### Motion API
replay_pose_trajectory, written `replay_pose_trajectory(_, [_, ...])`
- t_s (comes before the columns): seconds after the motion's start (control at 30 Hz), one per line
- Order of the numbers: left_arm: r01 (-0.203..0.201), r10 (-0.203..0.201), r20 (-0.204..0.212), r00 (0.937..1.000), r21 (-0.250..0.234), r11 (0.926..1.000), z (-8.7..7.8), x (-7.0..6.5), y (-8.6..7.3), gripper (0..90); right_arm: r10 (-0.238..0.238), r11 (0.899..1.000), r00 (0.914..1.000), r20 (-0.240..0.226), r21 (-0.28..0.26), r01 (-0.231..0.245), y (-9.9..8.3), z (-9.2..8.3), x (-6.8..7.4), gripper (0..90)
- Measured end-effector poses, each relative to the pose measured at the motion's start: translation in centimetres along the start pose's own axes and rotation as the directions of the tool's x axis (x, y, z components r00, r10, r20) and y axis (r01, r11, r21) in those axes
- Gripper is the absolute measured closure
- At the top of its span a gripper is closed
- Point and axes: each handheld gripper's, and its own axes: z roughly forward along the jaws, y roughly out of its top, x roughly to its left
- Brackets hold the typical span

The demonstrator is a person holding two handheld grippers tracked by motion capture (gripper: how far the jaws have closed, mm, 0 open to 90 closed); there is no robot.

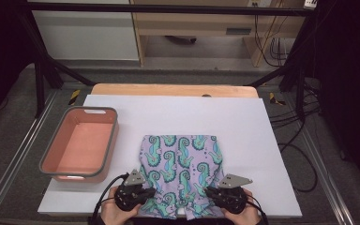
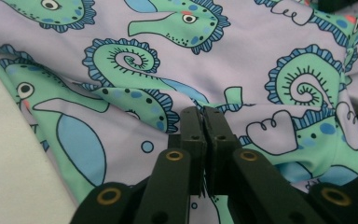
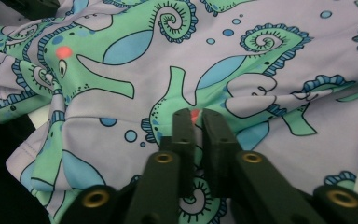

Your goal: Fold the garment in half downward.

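A lilac garment (image 1: 183,159) printed with green seahorses lies flat on the white board (image 1: 243,122), its near edge bunched at the front. My left gripper (image 1: 148,191) sits on its near left corner. In the left gripper view the jaws of that gripper (image 2: 203,116) are pressed together on a raised fold of the cloth (image 2: 242,56). My right gripper (image 1: 211,192) rests on the near right corner. In the right gripper view its jaws (image 3: 195,119) pinch a ridge of the fabric (image 3: 261,93), with a thin sliver of cloth showing between them.
A pink bin with a grey rim (image 1: 112,140) stands to the left of the garment. The wooden table edge (image 1: 168,89) runs behind the board. Black frame posts and cables (image 1: 300,93) stand at the back right.
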Motion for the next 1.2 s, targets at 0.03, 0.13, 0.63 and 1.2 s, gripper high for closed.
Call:
replay_pose_trajectory(0.03, [-0.008, 0.008, 0.001, 1.0000, 0.006, 0.9999, -0.1, 0.0, 0.1, 88.1, -0.007, 1.000, 1.0000, 0.003, -0.001, 0.007, 0.1, 0.0, 0.1, 86.3])
replay_pose_trajectory(0.13, [-0.006, 0.006, 0.015, 0.9999, 0.007, 1.0000, -0.8, 0.1, 0.1, 88.9, 0.002, 1.000, 0.9999, -0.012, 0.004, -0.002, 0.2, -0.5, 0.0, 87.1])
replay_pose_trajectory(0.63, [-0.003, 0.004, 0.028, 0.9996, -0.036, 0.9993, -2.3, 0.7, -0.8, 68.1, 0.007, 1.000, 1.0000, -0.004, 0.026, -0.007, -0.5, -1.6, 0.1, 65.5])
replay_pose_trajectory(1.2, [-0.010, 0.004, -0.030, 0.9995, -0.184, 0.9829, -1.2, 5.1, 3.2, 12.2, 0.052, 0.993, 0.9969, 0.059, -0.111, -0.045, 3.6, -0.8, -5.1, 18.5])
